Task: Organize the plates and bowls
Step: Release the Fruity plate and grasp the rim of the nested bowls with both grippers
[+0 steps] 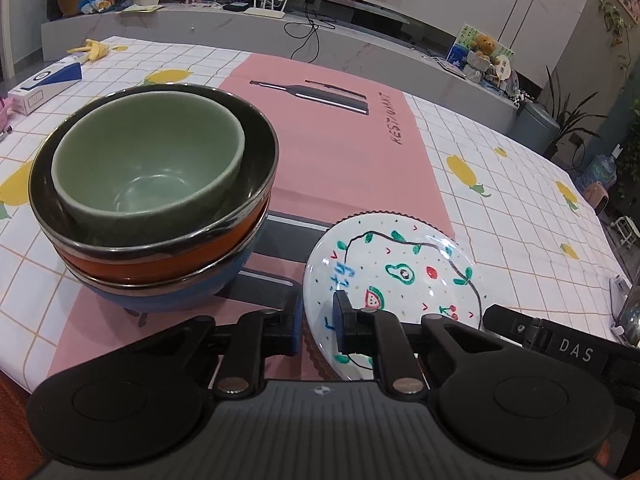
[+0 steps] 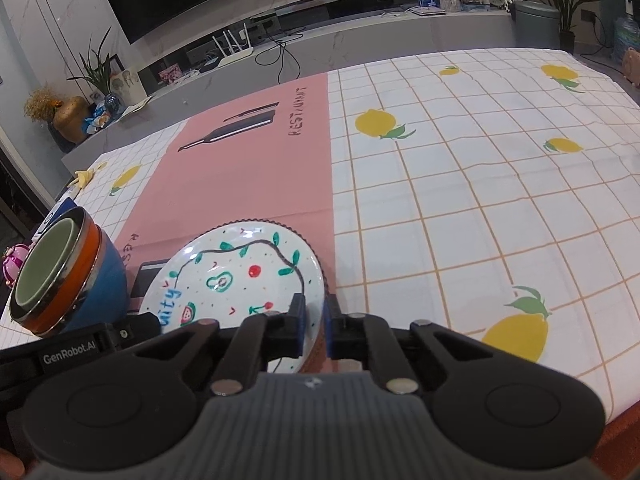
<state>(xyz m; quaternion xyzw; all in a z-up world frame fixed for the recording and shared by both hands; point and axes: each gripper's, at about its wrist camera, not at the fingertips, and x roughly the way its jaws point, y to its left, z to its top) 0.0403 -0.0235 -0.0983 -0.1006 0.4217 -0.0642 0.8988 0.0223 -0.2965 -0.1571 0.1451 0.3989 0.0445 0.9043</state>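
A white plate painted with fruit (image 1: 400, 272) lies on a dark ridged plate (image 1: 316, 354) on the pink mat; it also shows in the right wrist view (image 2: 240, 268). My left gripper (image 1: 318, 320) is closed on the white plate's left rim. My right gripper (image 2: 316, 320) is closed on its right rim (image 2: 316, 292). To the left stands a stack of bowls: a green bowl (image 1: 148, 160) inside an orange one (image 1: 160, 260) inside a blue one (image 1: 180, 296). The stack also shows in the right wrist view (image 2: 68, 276).
The pink mat (image 1: 340, 152) lies on a lemon-print tablecloth (image 2: 480, 200). A blue-and-white box (image 1: 44, 84) and a banana peel (image 1: 90, 50) lie at the far left. The right gripper's body (image 1: 560, 340) sits close to the right of the plate.
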